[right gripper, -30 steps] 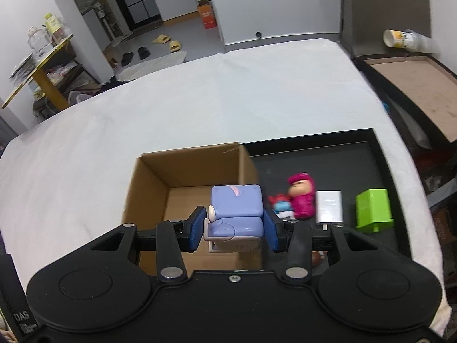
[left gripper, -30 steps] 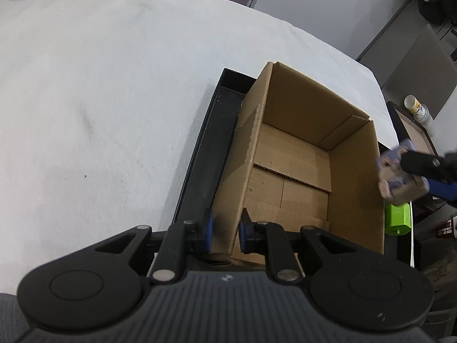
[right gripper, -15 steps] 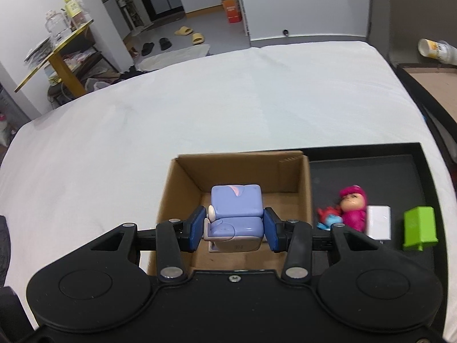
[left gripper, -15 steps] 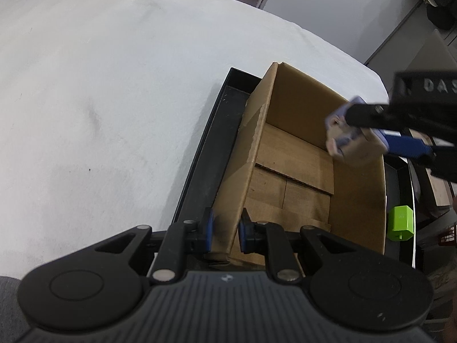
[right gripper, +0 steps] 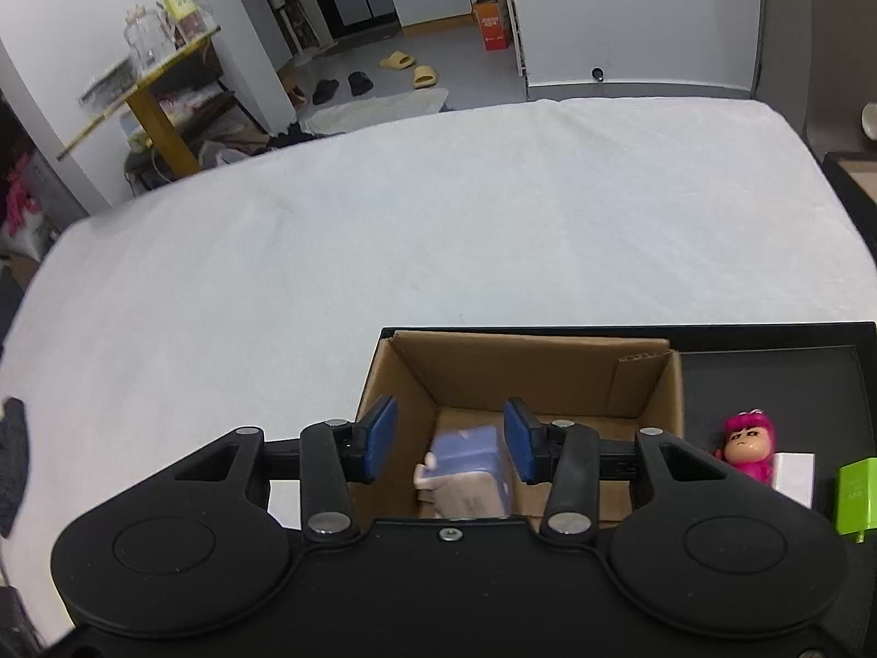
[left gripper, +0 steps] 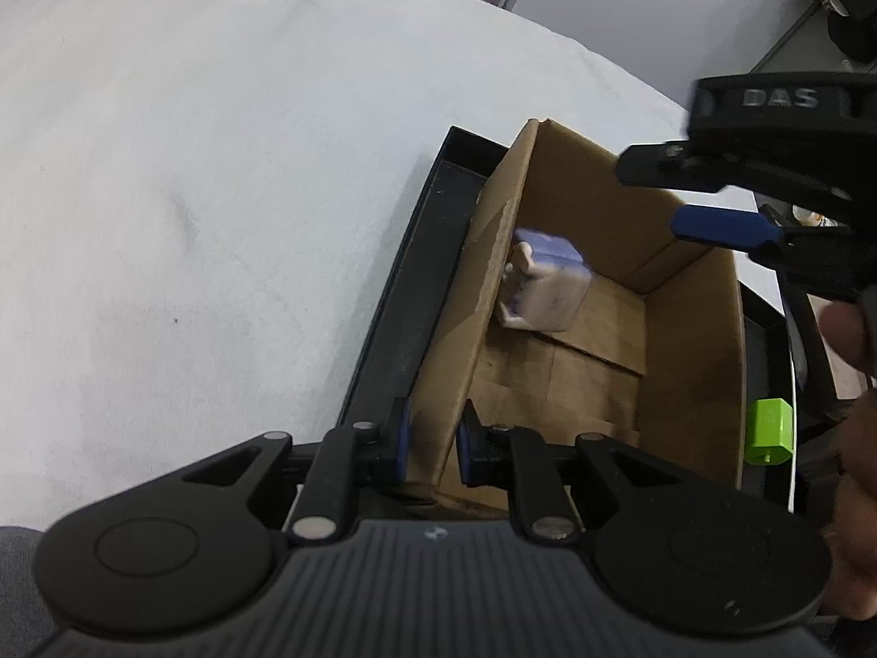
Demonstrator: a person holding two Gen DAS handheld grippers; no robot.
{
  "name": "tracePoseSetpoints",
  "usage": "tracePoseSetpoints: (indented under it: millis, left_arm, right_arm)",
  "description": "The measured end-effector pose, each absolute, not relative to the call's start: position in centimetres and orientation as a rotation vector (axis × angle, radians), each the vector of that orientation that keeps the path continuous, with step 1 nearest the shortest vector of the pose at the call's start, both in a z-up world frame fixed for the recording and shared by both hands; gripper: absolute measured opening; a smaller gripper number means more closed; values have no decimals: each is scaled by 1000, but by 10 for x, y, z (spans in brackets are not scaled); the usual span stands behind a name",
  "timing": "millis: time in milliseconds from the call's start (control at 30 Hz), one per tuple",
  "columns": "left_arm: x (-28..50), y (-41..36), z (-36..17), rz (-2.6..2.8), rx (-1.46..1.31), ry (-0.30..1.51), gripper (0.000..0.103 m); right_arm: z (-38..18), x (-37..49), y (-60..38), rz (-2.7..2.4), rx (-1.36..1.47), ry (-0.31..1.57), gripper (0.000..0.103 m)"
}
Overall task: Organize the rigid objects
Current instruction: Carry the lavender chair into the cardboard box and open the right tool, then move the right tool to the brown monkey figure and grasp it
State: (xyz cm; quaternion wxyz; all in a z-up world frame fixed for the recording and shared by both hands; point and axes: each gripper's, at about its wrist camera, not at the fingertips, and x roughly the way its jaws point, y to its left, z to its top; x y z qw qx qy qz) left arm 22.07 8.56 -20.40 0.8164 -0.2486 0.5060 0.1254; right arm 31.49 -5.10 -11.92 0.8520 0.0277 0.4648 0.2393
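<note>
One toy (right gripper: 466, 469) (blue, blurred) sits inside the box (right gripper: 526, 373), below the right gripper (right gripper: 449, 441), whose jaws stand apart, empty. Left gripper (left gripper: 433, 441) pinches the box's near wall.

The purple toy (left gripper: 545, 288) is motion-blurred in both views, and the green block (right gripper: 858, 496) is cut by the frame edge.
</note>
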Motion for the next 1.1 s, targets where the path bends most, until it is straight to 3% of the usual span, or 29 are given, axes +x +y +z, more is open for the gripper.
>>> tracePoseSetpoints:
  millis: [733,1100]
  left_arm:
    - [227,76,-206,286,-485,1093,16]
    - [227,72,-208,309,-446,1109,16]
  right_arm:
    - [-98,296,-155,482,67,1031,53]
    - [-144,309,-206,417,134,1103,54]
